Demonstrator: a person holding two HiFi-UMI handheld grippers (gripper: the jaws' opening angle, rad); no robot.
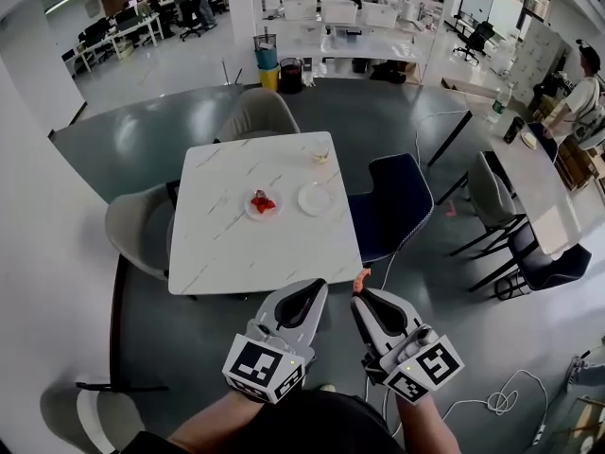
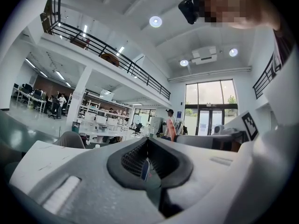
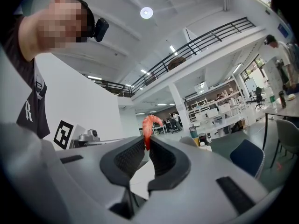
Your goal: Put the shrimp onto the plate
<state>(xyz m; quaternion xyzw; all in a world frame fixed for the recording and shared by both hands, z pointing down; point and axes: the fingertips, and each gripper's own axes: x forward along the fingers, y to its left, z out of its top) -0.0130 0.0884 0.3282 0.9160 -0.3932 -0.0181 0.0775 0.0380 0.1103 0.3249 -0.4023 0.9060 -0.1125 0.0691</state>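
My right gripper (image 1: 360, 291) is held low, in front of the white marble table (image 1: 227, 253), and is shut on an orange-red shrimp (image 1: 361, 279) that sticks up from its tips. In the right gripper view the shrimp (image 3: 149, 125) curls above the right gripper (image 3: 147, 143). My left gripper (image 1: 316, 288) is beside it, shut with nothing in it; in its own view the left gripper (image 2: 147, 141) has its pads meeting. On the table stand a small empty white plate (image 1: 316, 198) and a plate with red shrimp (image 1: 263, 203) to its left.
A small pale object (image 1: 321, 158) lies near the table's far edge. A navy chair (image 1: 397, 206) stands at the table's right, grey chairs at the far side (image 1: 255, 113) and left (image 1: 137, 227). A person (image 1: 577, 93) stands by another table at far right.
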